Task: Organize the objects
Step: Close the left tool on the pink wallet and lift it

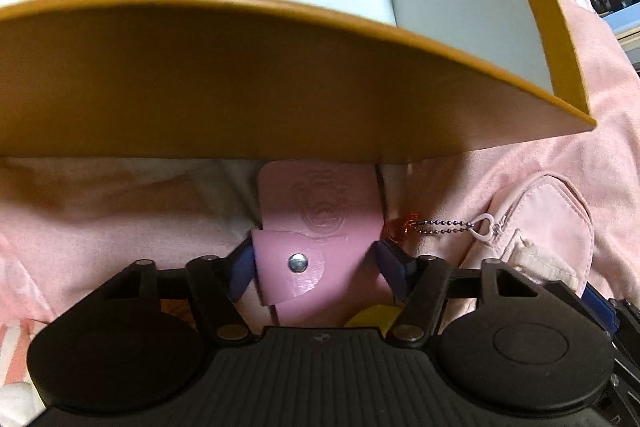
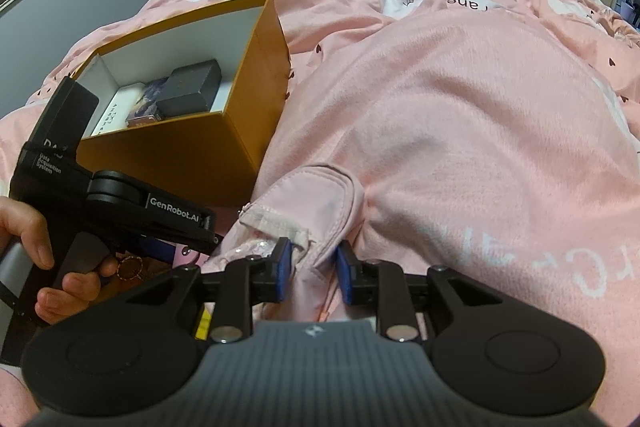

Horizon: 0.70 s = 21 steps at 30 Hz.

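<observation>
Beside the orange box (image 1: 280, 87) on the pink bedspread (image 2: 460, 147), my left gripper (image 1: 316, 263) straddles the pink leather key case (image 1: 320, 227), jaws apart; my right gripper (image 2: 310, 267) pinches the pink pouch (image 2: 320, 203), close against the box's wall

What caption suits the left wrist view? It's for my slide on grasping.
Left gripper straddles a pink snap-button key case on the pink bedding, below the orange box.
</observation>
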Each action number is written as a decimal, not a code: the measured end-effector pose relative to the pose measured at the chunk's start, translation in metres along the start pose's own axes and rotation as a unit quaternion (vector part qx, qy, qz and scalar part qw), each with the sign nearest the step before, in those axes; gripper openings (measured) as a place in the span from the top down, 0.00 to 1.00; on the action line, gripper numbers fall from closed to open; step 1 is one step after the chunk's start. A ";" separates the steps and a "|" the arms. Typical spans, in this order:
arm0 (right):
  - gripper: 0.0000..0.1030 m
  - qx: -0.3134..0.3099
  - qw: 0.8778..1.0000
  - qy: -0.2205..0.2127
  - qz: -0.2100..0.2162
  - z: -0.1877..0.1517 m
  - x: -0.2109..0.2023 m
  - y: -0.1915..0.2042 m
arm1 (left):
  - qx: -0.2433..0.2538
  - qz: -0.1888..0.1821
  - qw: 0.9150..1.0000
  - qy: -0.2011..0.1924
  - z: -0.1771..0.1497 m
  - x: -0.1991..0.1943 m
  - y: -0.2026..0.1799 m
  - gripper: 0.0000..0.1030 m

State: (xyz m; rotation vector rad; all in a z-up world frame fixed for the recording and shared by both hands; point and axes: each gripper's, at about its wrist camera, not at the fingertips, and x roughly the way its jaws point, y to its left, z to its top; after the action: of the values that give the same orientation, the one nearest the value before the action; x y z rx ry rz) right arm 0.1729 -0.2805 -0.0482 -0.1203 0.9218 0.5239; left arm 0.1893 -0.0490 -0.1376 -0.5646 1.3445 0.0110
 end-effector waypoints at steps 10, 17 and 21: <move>0.78 -0.029 0.999 -0.009 -0.025 0.002 -0.009 0.019 | 0.027 -0.011 0.999 -0.035 -0.021 -0.037 0.005 0.65; 0.80 -0.058 0.997 -0.021 -0.047 0.003 -0.033 0.037 | 0.057 -0.020 0.995 -0.085 -0.042 -0.088 0.010 0.65; 0.80 -0.077 0.995 -0.041 -0.057 0.007 -0.052 0.048 | 0.069 -0.051 0.989 -0.116 -0.054 -0.119 0.009 0.65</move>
State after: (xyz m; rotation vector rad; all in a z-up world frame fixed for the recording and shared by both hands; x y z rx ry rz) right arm 0.1302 -0.2563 0.0026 -0.2877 0.7888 0.4903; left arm 0.1081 -0.0253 -0.0379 -0.4977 1.0792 -0.0969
